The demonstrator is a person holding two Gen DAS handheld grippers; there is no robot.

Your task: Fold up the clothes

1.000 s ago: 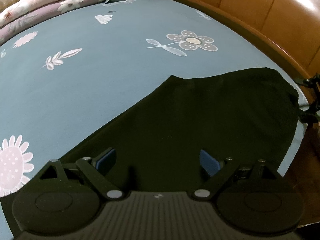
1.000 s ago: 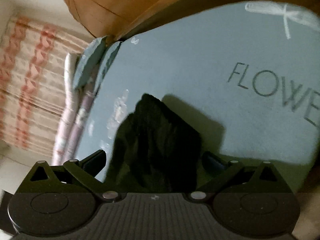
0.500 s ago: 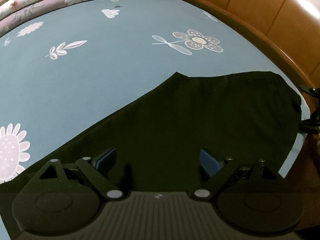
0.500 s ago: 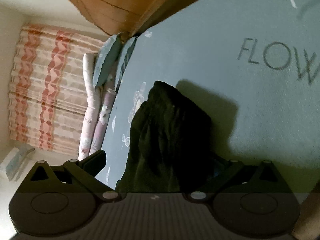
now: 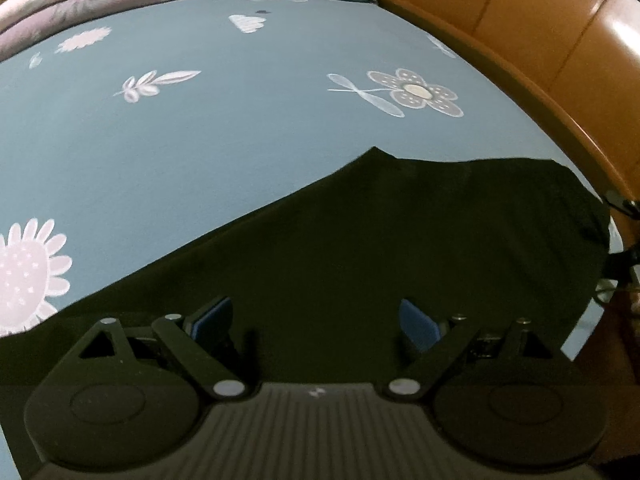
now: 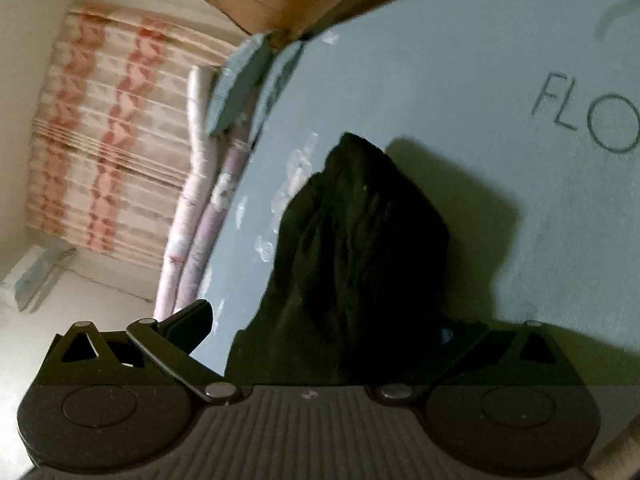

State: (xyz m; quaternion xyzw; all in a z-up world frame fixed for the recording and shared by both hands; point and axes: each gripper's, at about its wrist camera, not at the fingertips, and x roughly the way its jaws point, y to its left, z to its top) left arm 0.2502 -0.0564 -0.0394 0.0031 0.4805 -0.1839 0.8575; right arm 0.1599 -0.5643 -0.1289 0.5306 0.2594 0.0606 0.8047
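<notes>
On blue floral bedsheet (image 5: 208,128), black garment (image 5: 380,240) lies beside wooden headboard (image 5: 560,40).

On the blue-grey bed sheet (image 6: 500,60), in the right wrist view, dark thin capital letters are printed near the right edge; "FLO" (image 6: 588,120) can be read, with the O cut off by the rim of the view, so the rest of the word cannot be told; the letters stand tilted, rising toward the right; a small pale mark is seen on the ribbed body of each hand-held gripper, too small to be read; in the left wrist view only printed flowers and leaves are seen on the sheet, no lettering.
</notes>
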